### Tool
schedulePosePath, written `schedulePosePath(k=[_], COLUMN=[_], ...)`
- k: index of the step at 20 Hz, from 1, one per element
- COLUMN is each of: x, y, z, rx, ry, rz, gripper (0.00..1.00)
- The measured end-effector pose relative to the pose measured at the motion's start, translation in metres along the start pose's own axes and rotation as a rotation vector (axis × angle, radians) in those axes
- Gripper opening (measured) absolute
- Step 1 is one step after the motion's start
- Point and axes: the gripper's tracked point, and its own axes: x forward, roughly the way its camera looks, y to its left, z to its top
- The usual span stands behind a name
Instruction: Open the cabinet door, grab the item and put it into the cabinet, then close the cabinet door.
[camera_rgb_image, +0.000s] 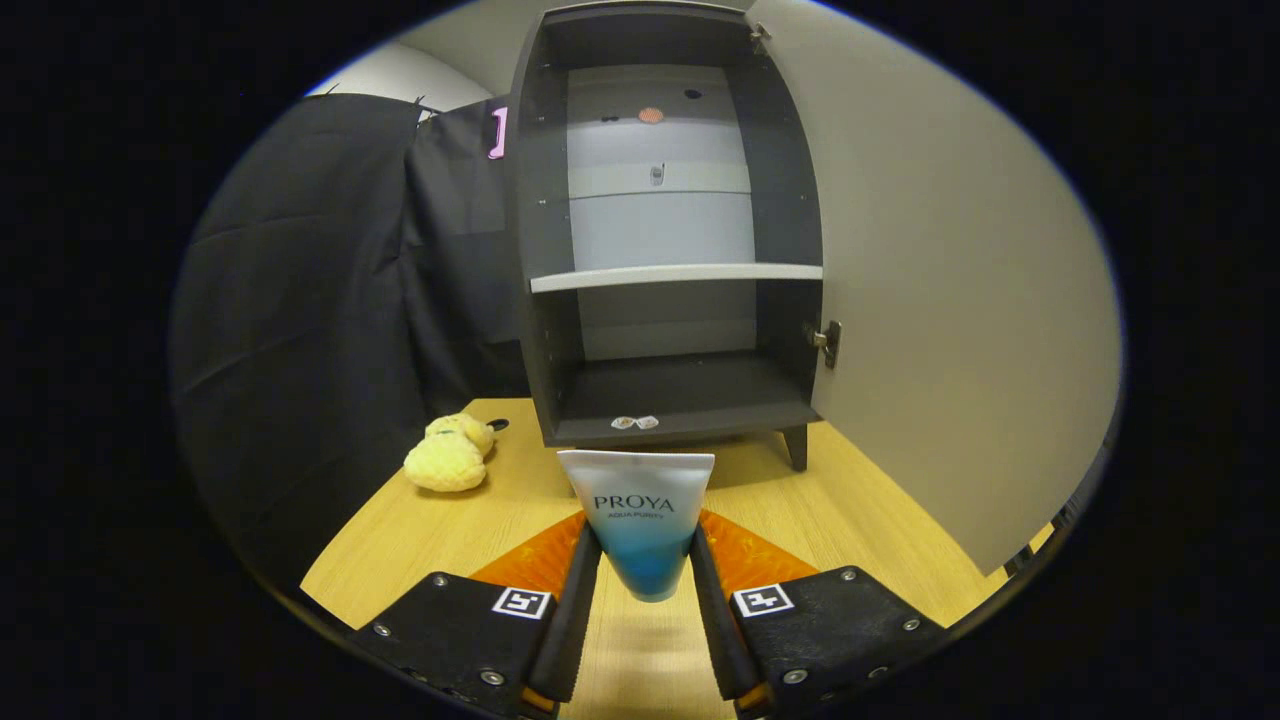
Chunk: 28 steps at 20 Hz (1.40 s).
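My gripper (645, 560) is shut on a white and blue tube (640, 515), held upright between both fingers with its flat crimped end up. The tube hangs above the wooden table (800, 520), just in front of the dark grey cabinet (540, 250). The cabinet's door (940, 300) stands wide open, swung out to the right. Inside, a pale shelf (675, 276) splits the cabinet into an upper and a lower compartment; both hold nothing. Two small stickers (635, 422) sit on the front lip of the cabinet floor.
A yellow plush toy (448, 455) lies on the table to the left of the cabinet, near the black cloth wall (330, 300). The open door reaches out over the table's right side.
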Motion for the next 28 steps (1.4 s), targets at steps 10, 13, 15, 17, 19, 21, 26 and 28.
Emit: schedulePosePath(k=[10, 13, 15, 17, 19, 21, 26, 28], x=[0.039, 0.051, 0.060, 0.071, 0.086, 0.101, 0.148, 0.168], y=[-0.004, -0.006, -0.006, -0.008, -0.009, -0.012, -0.013, -0.015], z=[0.136, 0.172, 0.196, 0.220, 0.239, 0.254, 0.272, 0.274], rx=[-0.054, -0.079, -0.084, -0.084, -0.083, -0.080, -0.038, -0.037], ry=[-0.099, -0.130, -0.154, -0.170, -0.174, -0.167, -0.126, -0.107], rz=[0.065, 0.077, 0.079, 0.084, 0.087, 0.086, 0.095, 0.092], gripper=[0.52, 0.52, 0.52, 0.52, 0.52, 0.52, 0.52, 0.52])
